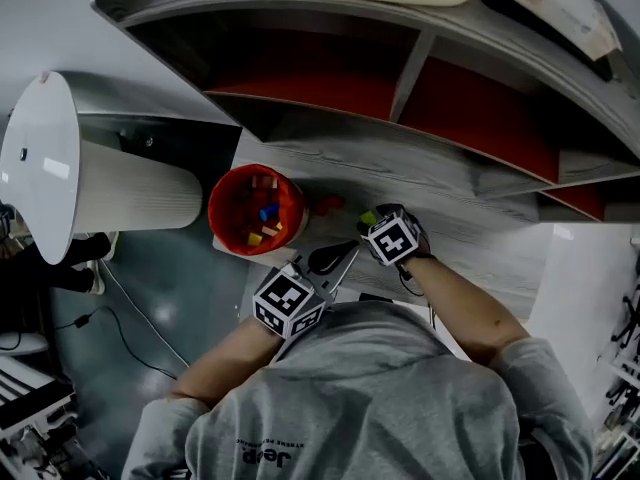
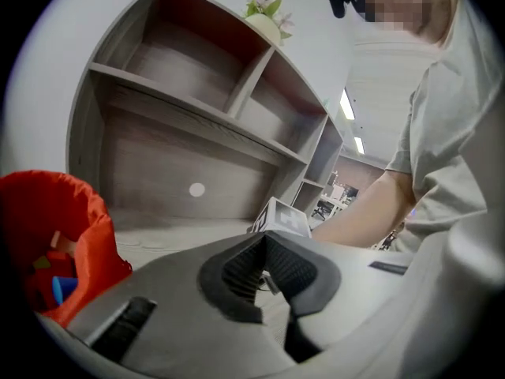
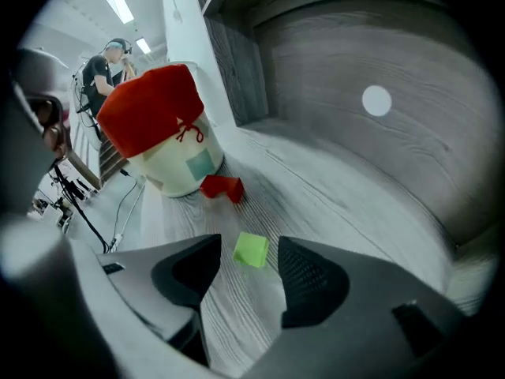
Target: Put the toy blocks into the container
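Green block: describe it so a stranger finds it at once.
On the grey wooden desktop under the shelves stands a red-topped container. A red block lies at its foot; the green block lies farther out, alone. It is the only green piece there.

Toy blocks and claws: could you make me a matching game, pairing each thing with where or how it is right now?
Things:
1. small green toy block
2. red toy block
3. red-lined cream fabric container
4. left claw

Places or states:
A. shut, with nothing in it
B. lying on the desk beside the container's base
C. holding several coloured blocks
D. on the grey wooden desk, untouched, between the jaws of the open right claw

Pairs: 1-D, 2-B, 3-C, 4-A
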A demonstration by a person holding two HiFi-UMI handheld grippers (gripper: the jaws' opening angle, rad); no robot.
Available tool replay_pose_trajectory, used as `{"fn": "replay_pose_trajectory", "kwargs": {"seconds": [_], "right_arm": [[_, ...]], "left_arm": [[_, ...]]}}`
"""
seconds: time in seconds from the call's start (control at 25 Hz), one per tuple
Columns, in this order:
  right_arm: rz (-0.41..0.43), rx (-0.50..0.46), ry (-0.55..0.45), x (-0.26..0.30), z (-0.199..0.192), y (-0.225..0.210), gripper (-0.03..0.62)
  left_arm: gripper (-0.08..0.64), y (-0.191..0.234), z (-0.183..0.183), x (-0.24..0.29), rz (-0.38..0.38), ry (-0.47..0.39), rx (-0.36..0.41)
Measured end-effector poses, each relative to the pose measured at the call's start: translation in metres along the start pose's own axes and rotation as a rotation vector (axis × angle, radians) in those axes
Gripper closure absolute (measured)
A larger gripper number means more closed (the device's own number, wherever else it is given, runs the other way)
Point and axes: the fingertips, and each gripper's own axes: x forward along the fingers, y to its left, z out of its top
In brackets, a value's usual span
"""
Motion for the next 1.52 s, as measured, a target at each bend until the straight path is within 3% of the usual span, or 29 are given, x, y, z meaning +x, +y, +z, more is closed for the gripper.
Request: {"fn": "replay_pose_trajectory", "kwargs": {"seconds": [0.2, 0.44, 0.64, 0.88, 1.12, 1.32, 1.52], "right_arm": [[-0.025, -0.023, -0.004, 0.022, -0.012, -0.003, 0.407], [-0.017, -0.029, -0.042, 0.019, -0.012, 0.000, 0.431], [-0.015, 0.002, -0.103, -0.013, 0.006, -0.001, 0.433], [-0.012, 0.038, -0.212, -0.088, 0.067, 0.014, 0.433], [0.002, -0.023, -0.324, -0.148, 0.154, 0.066, 0.433], [0.037, -0.101, -0.343, -0.155, 0.212, 0.123, 0.433], [0.062, -0.172, -0.293, -0.127, 0.241, 0.171, 0.433]], "left_arm": [[0.549, -0.001, -0.016, 0.006, 0.003, 0.013, -0.028], [0.549, -0.002, -0.019, -0.001, -0.003, 0.004, -0.043], [0.549, 0.003, 0.001, -0.018, -0.010, -0.043, -0.034], [0.549, 0.015, 0.051, -0.062, -0.021, -0.121, 0.022], [0.549, 0.049, 0.092, -0.128, -0.002, -0.180, 0.077], [0.549, 0.085, 0.108, -0.183, 0.019, -0.196, 0.106], [0.549, 0.115, 0.105, -0.224, 0.032, -0.188, 0.104]]}}
